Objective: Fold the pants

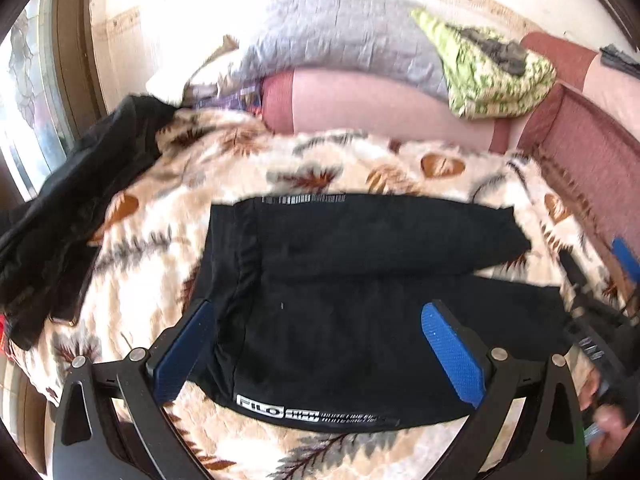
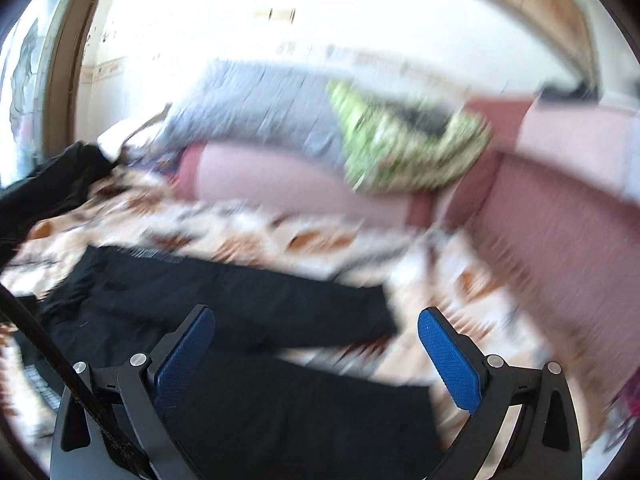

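Black pants (image 1: 340, 280) lie spread flat on a leaf-patterned blanket (image 1: 248, 160), waistband to the left, both legs running right, with white lettering near the front hem. My left gripper (image 1: 320, 316) hovers open over the waist and upper leg, blue pads wide apart, nothing between them. In the blurred right wrist view the same pants (image 2: 240, 320) stretch from left to the lower middle. My right gripper (image 2: 316, 324) is open above the leg ends. The right gripper and a hand (image 1: 600, 360) also show at the left wrist view's right edge.
A dark garment (image 1: 80, 184) is heaped on the blanket's left. Behind are a pink sofa back (image 1: 380, 100), a grey quilted cushion (image 1: 340, 36) and a green patterned cloth (image 1: 496, 68). The sofa arm (image 1: 592, 152) rises on the right. A window (image 1: 28, 100) is far left.
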The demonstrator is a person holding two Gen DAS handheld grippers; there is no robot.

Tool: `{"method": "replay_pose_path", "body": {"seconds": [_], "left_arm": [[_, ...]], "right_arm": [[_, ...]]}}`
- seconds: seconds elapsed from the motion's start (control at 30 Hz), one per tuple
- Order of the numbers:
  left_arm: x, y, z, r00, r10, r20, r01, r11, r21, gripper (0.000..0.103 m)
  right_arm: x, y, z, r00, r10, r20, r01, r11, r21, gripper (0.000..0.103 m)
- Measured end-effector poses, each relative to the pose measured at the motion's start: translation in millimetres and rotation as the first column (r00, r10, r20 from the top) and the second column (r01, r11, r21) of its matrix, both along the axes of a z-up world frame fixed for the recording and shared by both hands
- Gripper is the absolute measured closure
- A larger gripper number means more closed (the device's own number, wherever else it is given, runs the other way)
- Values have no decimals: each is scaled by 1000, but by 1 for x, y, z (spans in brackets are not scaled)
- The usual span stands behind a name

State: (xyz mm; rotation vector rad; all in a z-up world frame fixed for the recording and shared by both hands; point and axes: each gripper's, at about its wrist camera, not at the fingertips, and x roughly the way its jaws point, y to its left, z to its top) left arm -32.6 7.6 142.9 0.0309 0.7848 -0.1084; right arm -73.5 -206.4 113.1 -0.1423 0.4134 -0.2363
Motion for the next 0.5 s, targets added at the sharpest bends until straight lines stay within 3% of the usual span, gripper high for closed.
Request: {"method": "replay_pose_path", "body": {"seconds": [0.03, 0.13, 0.2, 0.33, 0.43, 0.5], "left_arm": [[-1, -3, 9, 1000, -12, 17, 12, 1000, 7, 0], [-2, -10, 23, 999, -11, 51, 8, 998, 67, 0], [-2, -12, 28, 997, -10, 75, 3, 996, 87, 0], [-4, -3, 37, 993, 15, 119, -17, 1000, 17, 0], [-4, 6, 42, 988, 53, 144, -48, 998, -33, 0], [-4, 10, 47, 981, 84, 176, -81, 996, -23, 0]], "right_arm": [[1, -1, 0, 1000, -28, 0, 28, 1000, -11, 0], [12, -9, -10, 995, 18, -101, -12, 998, 63, 0], [10, -7, -14, 995, 12, -101, -10, 1000, 29, 0], [1, 2, -17, 996, 41, -77, -41, 999, 4, 0], [3, -3, -21, 989, 98, -107, -84, 989, 124, 0], [6, -7, -24, 982, 133, -136, -104, 974, 202, 0]]}}
